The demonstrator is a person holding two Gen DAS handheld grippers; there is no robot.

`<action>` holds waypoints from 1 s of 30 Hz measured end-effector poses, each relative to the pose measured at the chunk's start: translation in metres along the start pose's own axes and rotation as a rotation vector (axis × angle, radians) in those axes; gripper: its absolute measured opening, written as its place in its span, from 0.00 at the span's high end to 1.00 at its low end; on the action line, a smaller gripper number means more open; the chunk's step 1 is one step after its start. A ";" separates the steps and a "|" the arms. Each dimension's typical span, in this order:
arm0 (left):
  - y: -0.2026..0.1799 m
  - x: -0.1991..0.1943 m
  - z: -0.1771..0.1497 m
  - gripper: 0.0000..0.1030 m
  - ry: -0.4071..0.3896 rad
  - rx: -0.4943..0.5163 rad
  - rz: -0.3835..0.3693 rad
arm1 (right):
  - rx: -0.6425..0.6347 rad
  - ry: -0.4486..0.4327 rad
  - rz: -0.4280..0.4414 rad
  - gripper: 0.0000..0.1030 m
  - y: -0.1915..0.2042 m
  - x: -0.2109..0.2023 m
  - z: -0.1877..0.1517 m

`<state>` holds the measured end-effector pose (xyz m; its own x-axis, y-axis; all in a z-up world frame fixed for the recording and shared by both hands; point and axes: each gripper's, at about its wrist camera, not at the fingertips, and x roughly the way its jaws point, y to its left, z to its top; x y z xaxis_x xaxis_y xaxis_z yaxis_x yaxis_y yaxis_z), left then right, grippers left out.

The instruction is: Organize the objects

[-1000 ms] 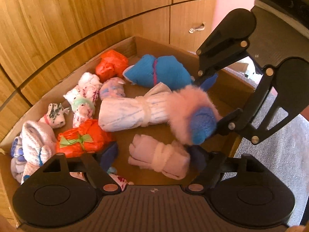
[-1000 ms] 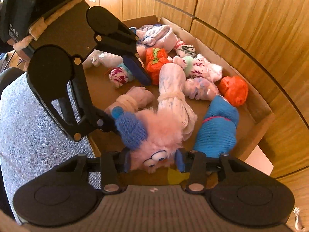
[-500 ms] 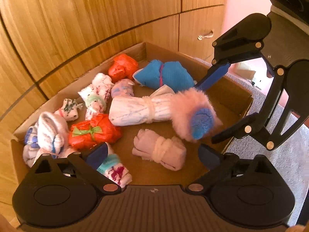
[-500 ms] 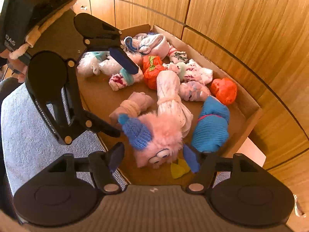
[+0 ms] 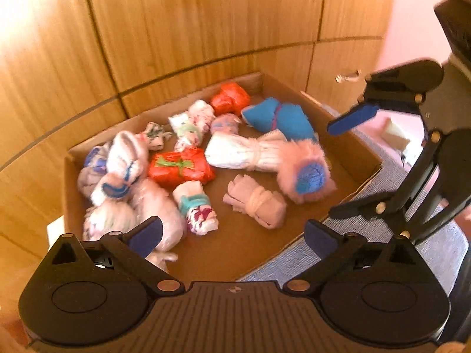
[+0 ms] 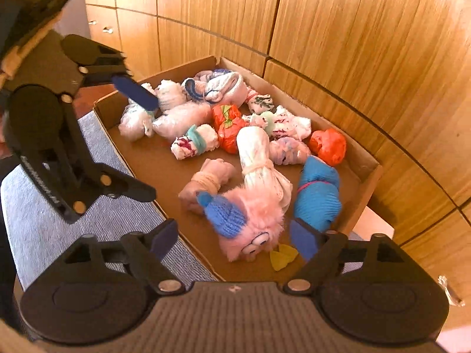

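A pink fuzzy toy with a blue knit cap [image 6: 250, 220] lies in a shallow cardboard box [image 6: 365, 170] among several rolled sock bundles; it also shows in the left wrist view [image 5: 306, 173]. My right gripper [image 6: 235, 238] is open and empty, raised just above and behind the toy. My left gripper [image 5: 232, 235] is open and empty above the box's near edge. A pale pink roll [image 5: 256, 206], a long white roll [image 5: 250, 153] and a blue bundle [image 5: 279, 117] lie beside the toy.
Wooden cabinet panels [image 5: 176, 29] stand close behind the box [image 5: 362, 153]. Grey-blue carpet [image 6: 44, 229] lies in front of it. Red bundles [image 5: 182, 167] and white patterned rolls [image 5: 123, 158] fill the box's far and left parts. A yellow scrap [image 6: 282, 256] lies by the toy.
The right gripper opened and let go of the pink fuzzy toy, which now lies in the box. Both grippers pulled back and upward away from the box.
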<state>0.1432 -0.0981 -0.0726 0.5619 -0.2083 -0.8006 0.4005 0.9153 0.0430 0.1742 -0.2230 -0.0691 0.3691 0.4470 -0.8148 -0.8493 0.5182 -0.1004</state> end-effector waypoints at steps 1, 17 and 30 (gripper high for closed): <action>0.001 -0.004 -0.001 0.00 -0.004 -0.017 0.012 | 0.003 0.001 -0.009 0.20 0.003 -0.001 0.000; 0.016 -0.047 -0.027 0.00 -0.163 -0.318 0.175 | 0.363 -0.155 -0.132 0.08 0.028 -0.021 -0.009; -0.001 -0.059 -0.029 0.00 -0.245 -0.286 0.296 | 0.376 -0.189 -0.104 0.08 0.041 -0.025 -0.011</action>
<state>0.0887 -0.0765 -0.0431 0.7895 0.0317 -0.6129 0.0017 0.9986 0.0537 0.1261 -0.2206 -0.0594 0.5379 0.4858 -0.6890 -0.6204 0.7814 0.0666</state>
